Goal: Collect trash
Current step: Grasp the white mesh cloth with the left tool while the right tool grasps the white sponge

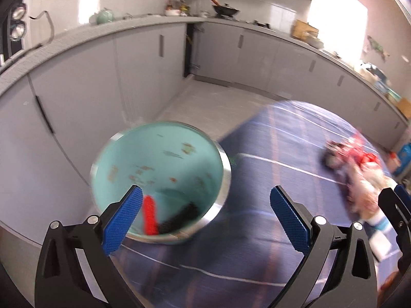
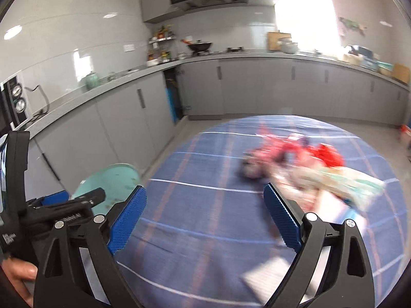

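Left wrist view: a round teal-lined metal bin point(image 1: 159, 179) is seen just ahead of the left gripper point(image 1: 205, 220), whose textured blue pads are spread wide, nothing held. A red item point(image 1: 150, 215) lies inside.

Right wrist view: the blurred trash pile point(image 2: 303, 166) is found ahead-right on the blue plaid cloth point(image 2: 195, 205); the right gripper point(image 2: 205, 218) is spread, empty.

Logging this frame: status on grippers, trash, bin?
Left gripper and right gripper open, empty. Trash pile loose on blue cloth. Bin beside cloth, red item inside. Nothing blocking.
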